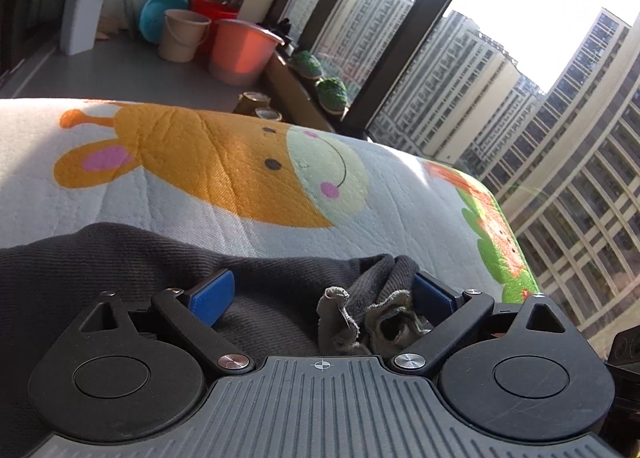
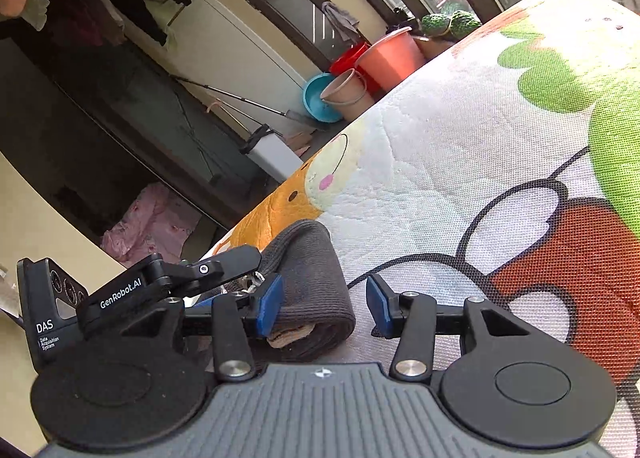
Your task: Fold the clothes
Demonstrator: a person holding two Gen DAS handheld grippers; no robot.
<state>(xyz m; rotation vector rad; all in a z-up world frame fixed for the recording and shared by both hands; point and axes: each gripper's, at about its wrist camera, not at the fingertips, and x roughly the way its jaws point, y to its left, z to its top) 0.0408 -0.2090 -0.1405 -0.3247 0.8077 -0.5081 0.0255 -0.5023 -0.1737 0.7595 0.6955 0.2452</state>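
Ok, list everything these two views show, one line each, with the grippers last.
Garment: one, dark grey, lying on the mat, one end bunched between the left gripper's fingers.
Mat: one, white with an orange giraffe and green print, under the garment.
Buckets: three, one pink, one beige, one red, on the floor past the mat.
Basin: one, teal, leaning behind the buckets.
Bin: one, white, on the floor, left of the basin.
Plants: two, green, on the window ledge.
Cloth heap: one, pink, on the floor.
Left gripper: open, garment between its fingers.
Right gripper: open beside the garment's folded end.
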